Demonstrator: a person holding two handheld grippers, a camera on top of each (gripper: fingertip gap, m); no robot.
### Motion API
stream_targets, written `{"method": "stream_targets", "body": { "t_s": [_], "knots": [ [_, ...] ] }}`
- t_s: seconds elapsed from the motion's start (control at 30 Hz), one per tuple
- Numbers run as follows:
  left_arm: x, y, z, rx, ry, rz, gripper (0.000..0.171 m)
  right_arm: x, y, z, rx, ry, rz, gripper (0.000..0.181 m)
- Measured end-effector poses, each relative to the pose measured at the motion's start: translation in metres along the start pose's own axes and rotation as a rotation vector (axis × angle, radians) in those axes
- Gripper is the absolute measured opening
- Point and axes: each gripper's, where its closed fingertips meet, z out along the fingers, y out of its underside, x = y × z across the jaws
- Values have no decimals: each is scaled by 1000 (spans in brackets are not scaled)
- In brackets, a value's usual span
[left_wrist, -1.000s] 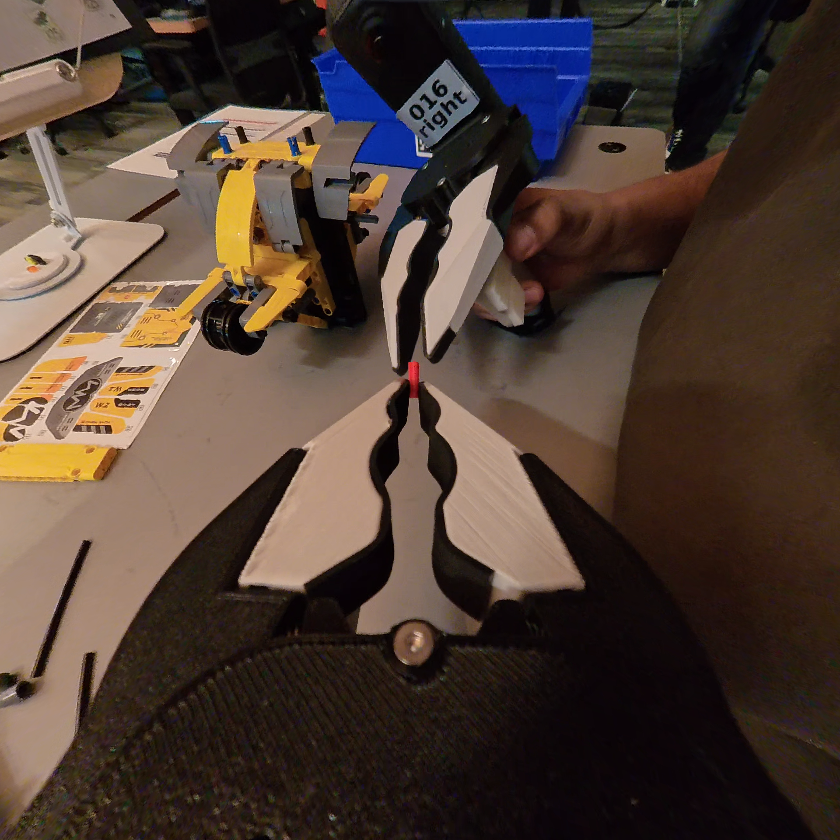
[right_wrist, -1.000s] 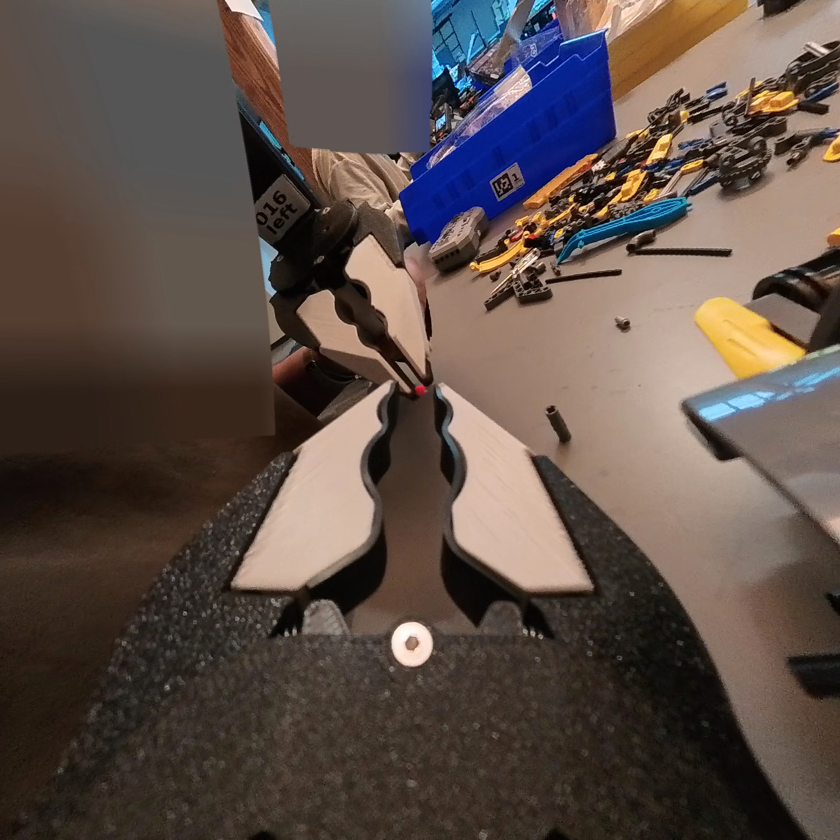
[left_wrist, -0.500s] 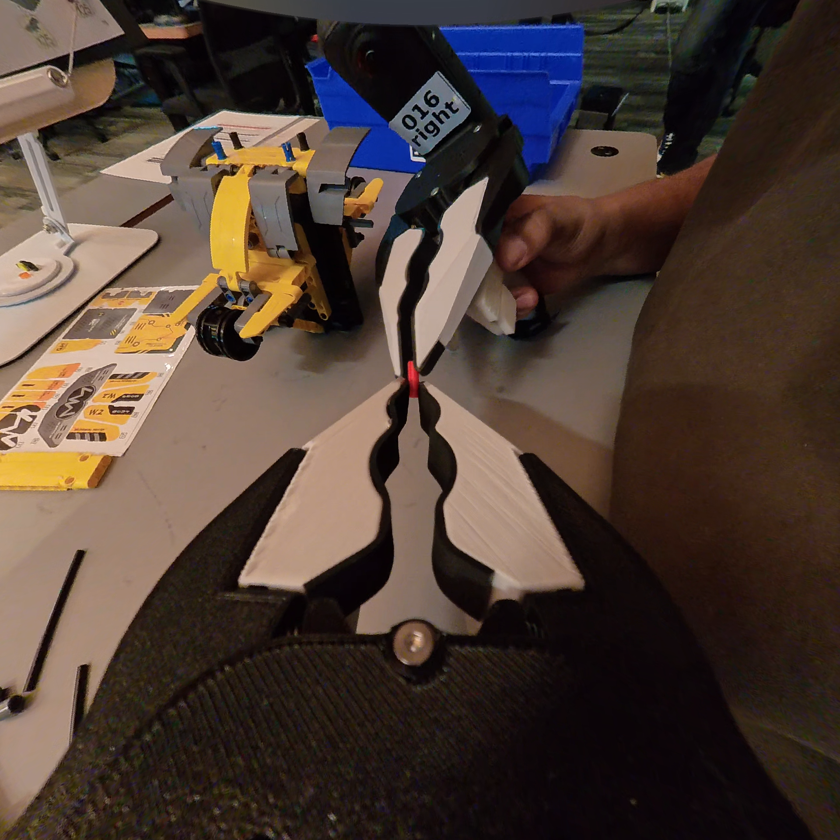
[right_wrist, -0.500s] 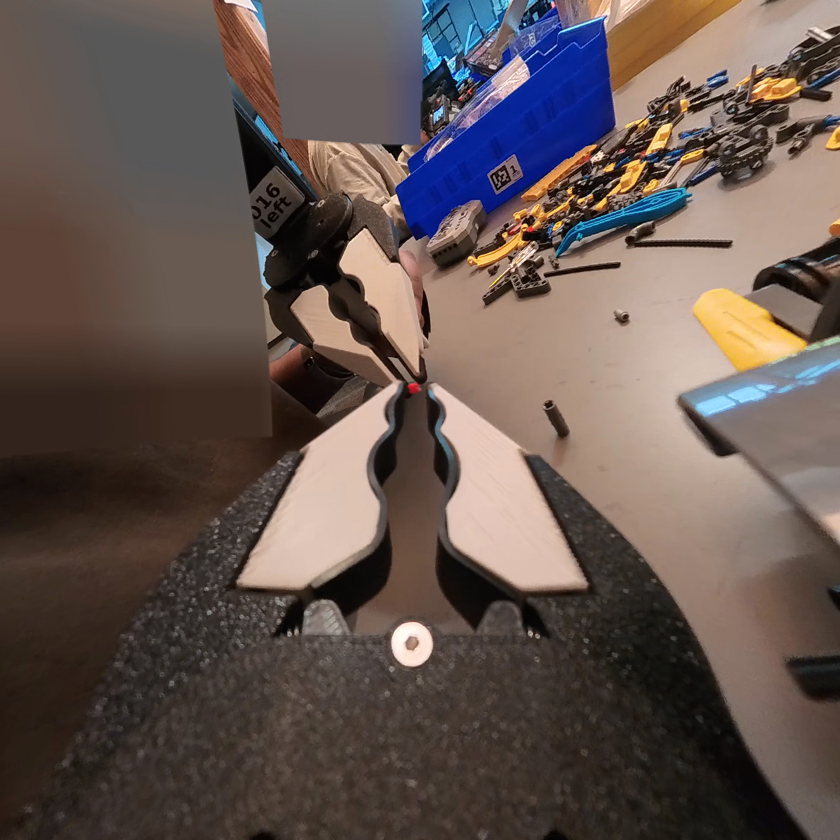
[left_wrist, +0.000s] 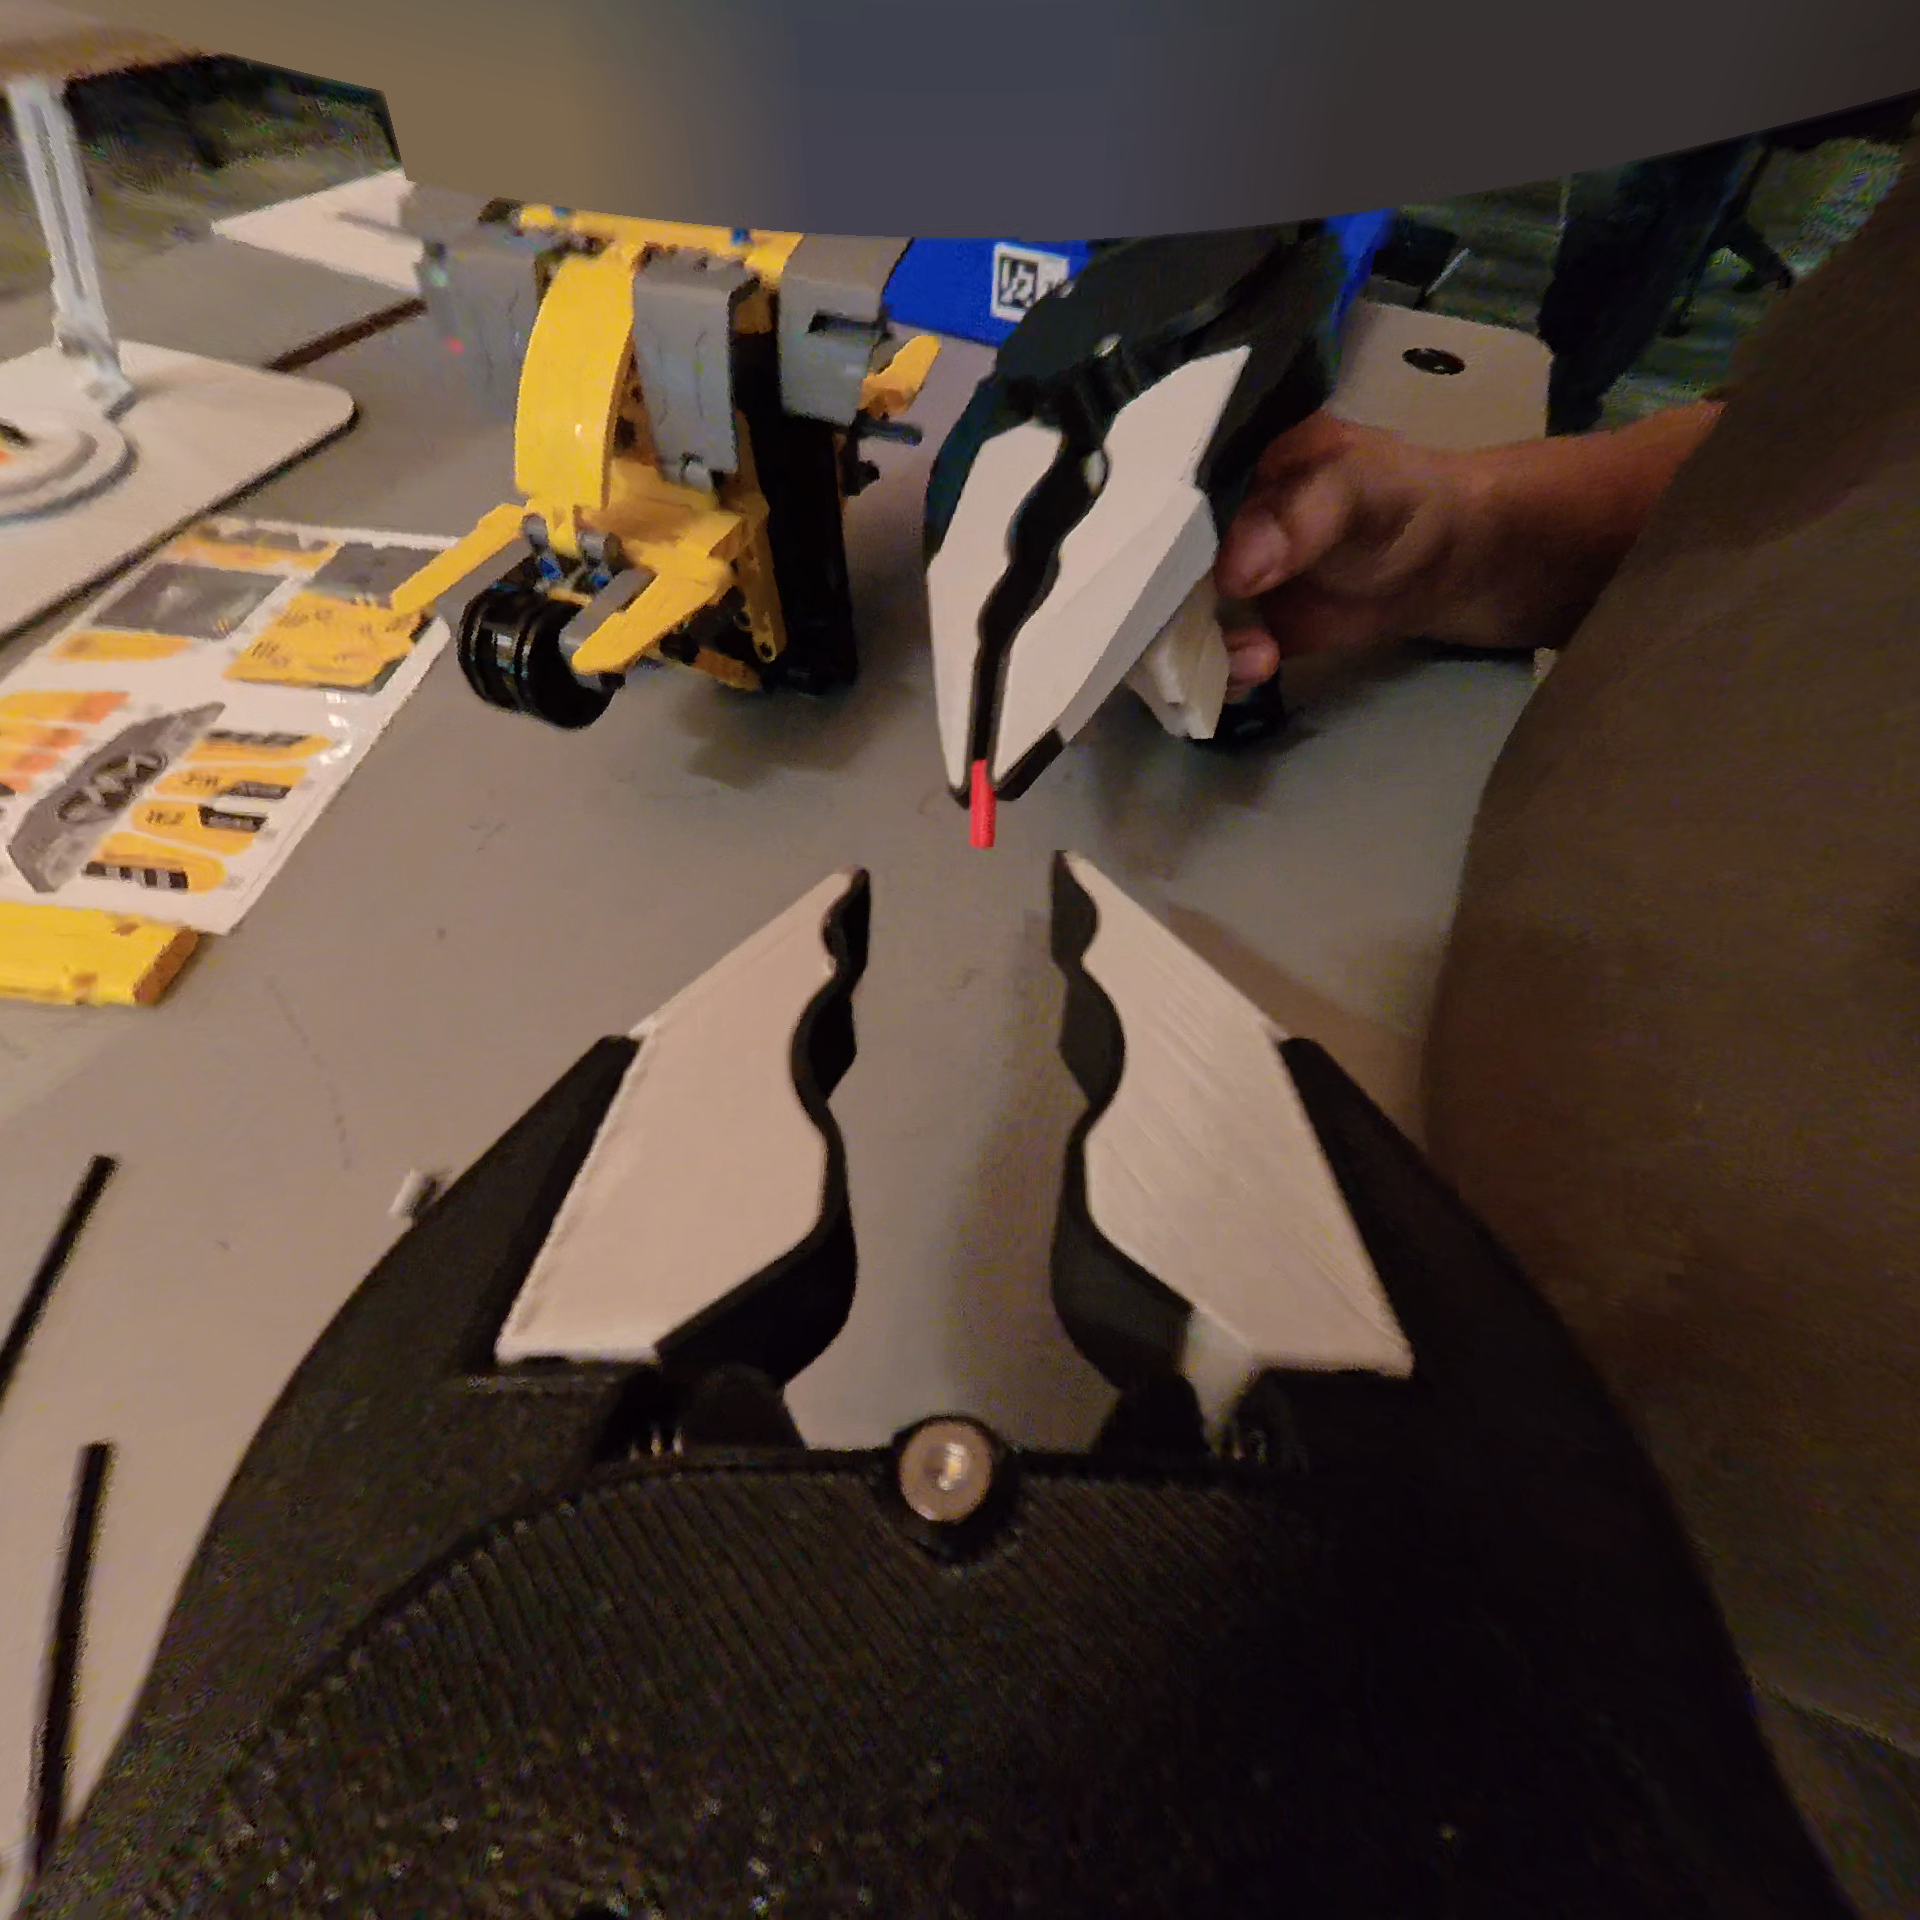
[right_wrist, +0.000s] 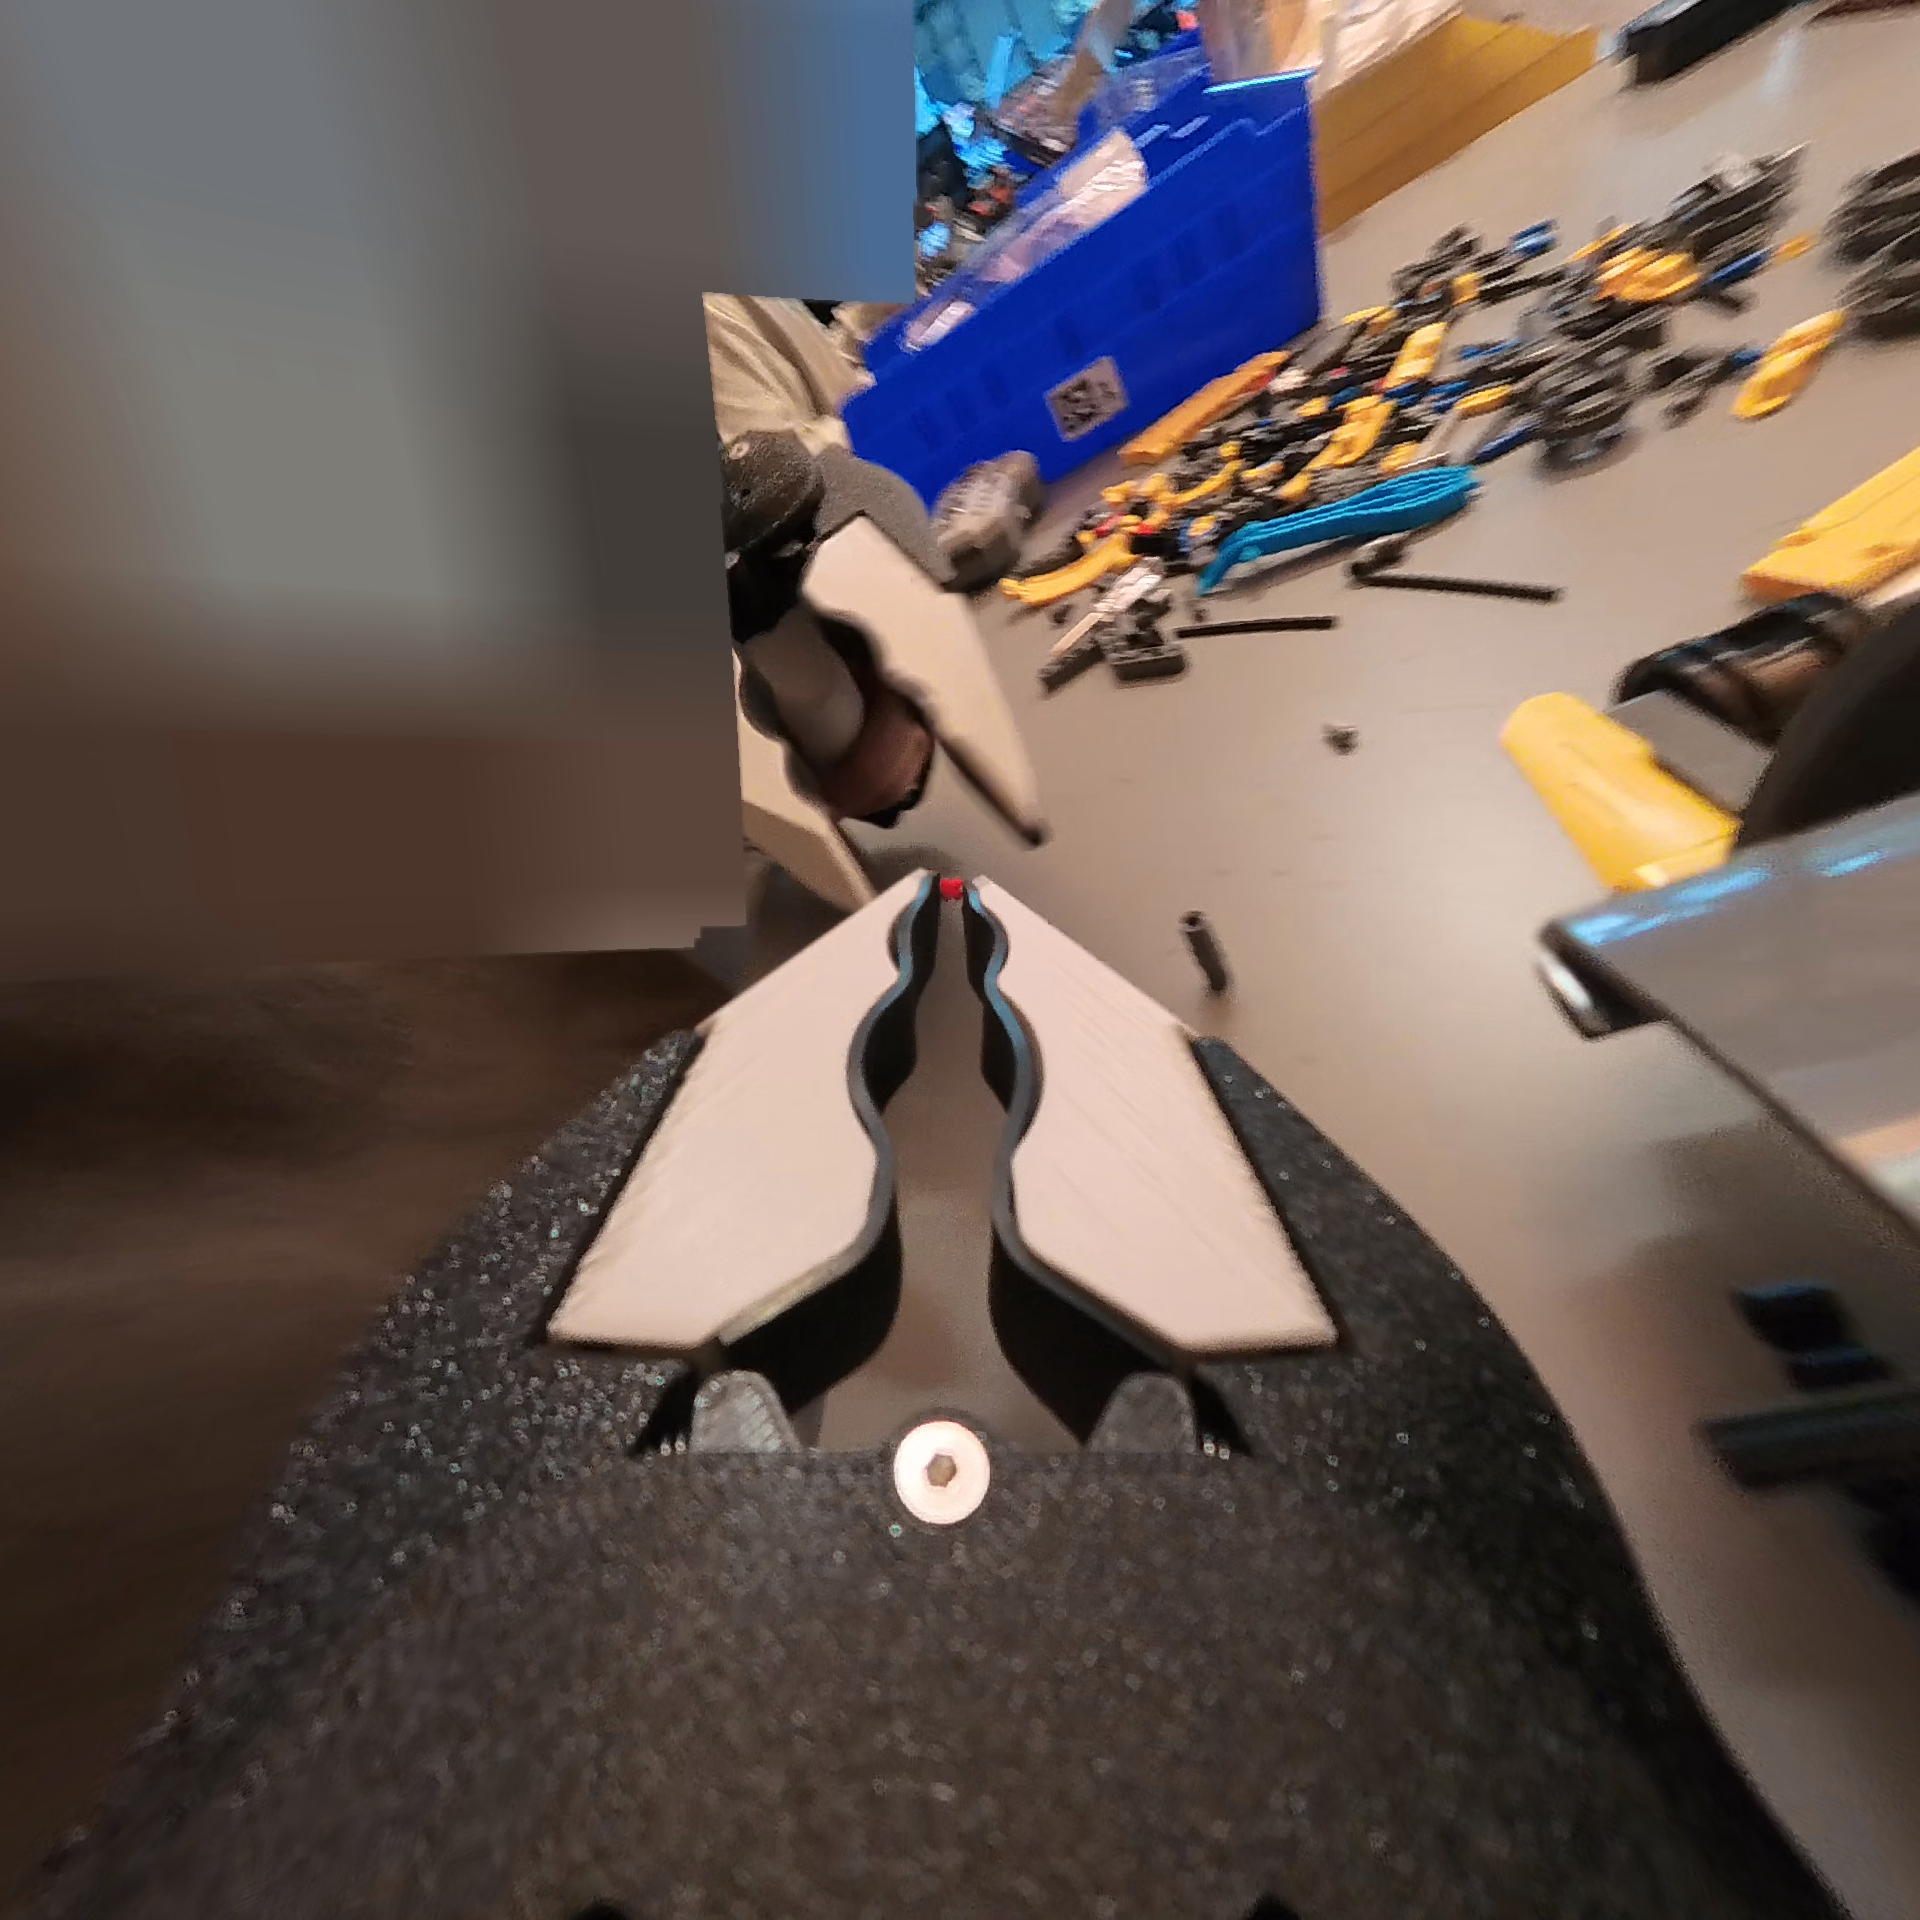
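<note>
A small red pin (left_wrist: 980, 806) hangs from the tips of my right gripper (left_wrist: 977, 781), which is shut on it just above the grey table (left_wrist: 582, 894). In the right wrist view the red pin (right_wrist: 950, 888) shows as a dot between the closed tips of my right gripper (right_wrist: 948, 891). My left gripper (left_wrist: 958, 868) is open and empty, its tips just below the pin. It also shows in the right wrist view (right_wrist: 961, 769), with its jaws spread. A yellow and grey brick-built vehicle (left_wrist: 665, 457) stands left of the right gripper.
A sticker sheet (left_wrist: 187, 707) and a yellow flat part (left_wrist: 83, 966) lie at the left, with a white stand base (left_wrist: 156, 436) behind. A blue bin (right_wrist: 1101, 312) and a heap of loose yellow, black and blue parts (right_wrist: 1403, 447) lie beyond. A small dark sleeve (right_wrist: 1205, 951) lies near the right gripper. Both grippers' tips are close together, under 4 cm apart.
My left gripper let go of the red pin and opened. My right gripper closed on the pin and now holds it alone, slightly apart from the left tips.
</note>
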Motion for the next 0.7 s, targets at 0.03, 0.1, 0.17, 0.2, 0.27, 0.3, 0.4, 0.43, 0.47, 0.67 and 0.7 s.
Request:
{"method": "stream_targets", "body": {
  "t_s": [0.03, 0.1, 0.17, 0.2, 0.27, 0.3, 0.4, 0.43, 0.47, 0.67, 0.7],
  "knots": [
    [-3, 4, 1, -14, 0, -35, 41, 2, 0, 0, -7, 21, -20, 3],
    [-13, 13, 4, -42, -28, -91, 45, 6, 2, -1, -26, 65, -64, 3],
    [-24, 21, 7, -73, -71, -126, 44, 9, 5, 0, -54, 107, -108, 3],
    [-28, 25, 9, -95, -86, -145, 44, 11, 7, 0, -69, 126, -129, 3],
    [-31, 33, 14, -142, -82, -179, 44, 13, 11, 1, -96, 161, -171, 3],
    [-32, 35, 15, -159, -83, -188, 43, 14, 12, 2, -109, 178, -191, 3],
    [-33, 41, 19, -199, -78, -207, 39, 18, 15, 2, -142, 228, -251, 3],
    [-34, 43, 20, -211, -80, -214, 37, 19, 16, 2, -150, 243, -268, 3],
    [-35, 44, 21, -223, -82, -220, 34, 20, 17, 2, -157, 255, -283, 4],
    [-35, 52, 25, -275, -82, -233, 22, 25, 19, 3, -179, 295, -322, 4],
    [-35, 52, 25, -277, -83, -231, 21, 25, 19, 3, -181, 298, -323, 4]
  ]
}}
